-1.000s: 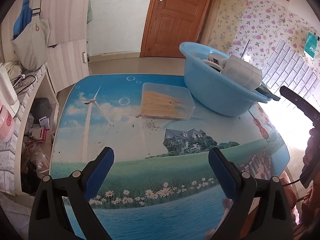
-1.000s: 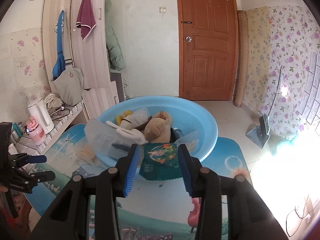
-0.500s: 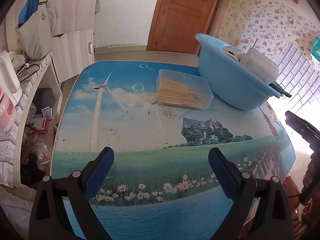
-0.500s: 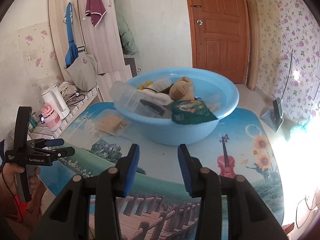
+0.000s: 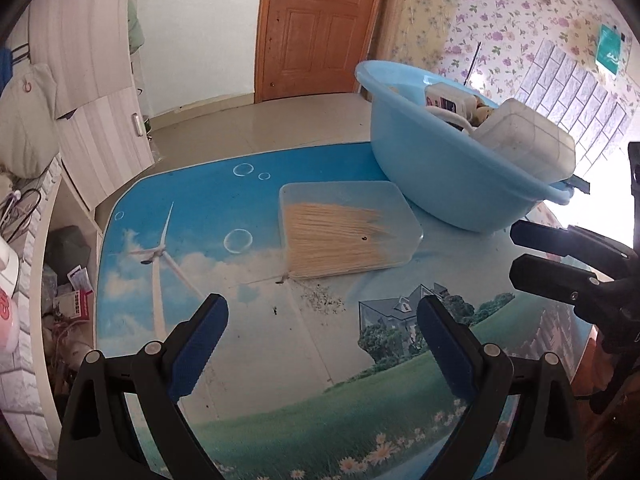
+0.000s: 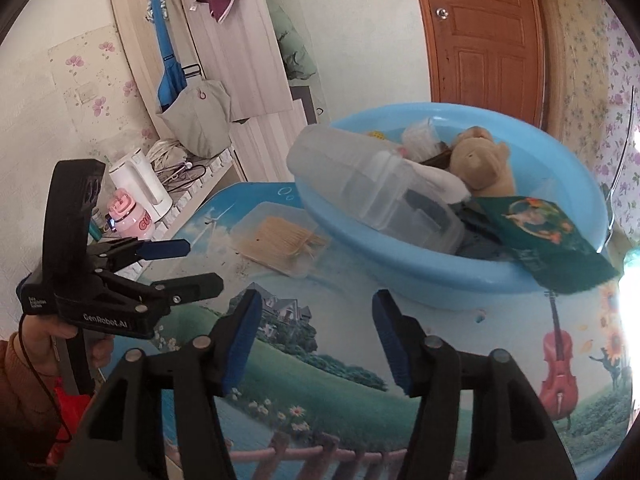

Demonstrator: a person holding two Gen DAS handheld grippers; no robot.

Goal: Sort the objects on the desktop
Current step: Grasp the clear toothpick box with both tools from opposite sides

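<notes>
Since the earlier frames our right gripper (image 6: 316,338) has let go of the green printed packet (image 6: 544,236) and backed away from the basin; its jaws have just been opening and nothing sits between them now. That packet lies draped over the near rim of the blue basin (image 6: 440,276), half in and half hanging out. Our left gripper (image 5: 320,340) has drifted toward the middle of the table and hovers with its jaws spread wide, holding nothing.

We judge the sorting mostly done. Inside the basin we see a frosted plastic box (image 6: 372,192) tilted against the wall, a tan plush toy (image 6: 480,164), a white bottle with a label (image 5: 448,98) and some smaller bits we cannot make out. What remains outside is the clear lidded tray of wooden sticks (image 5: 348,232), lying flat on the table just beside the basin's base, with a scatter of dark crumbs near its front corner. We expect that tray to be next.

As for materials: the basin is smooth, rounded, glossy plastic with a rolled lip; the tray is shallow, rectangular and see-through, its sticks thin and pale; the packet looks limp and crinkled; the plush is soft and fuzzy. The table (image 5: 200,208) wears a slick printed cover showing sky, a windmill, a house and daisies.
</notes>
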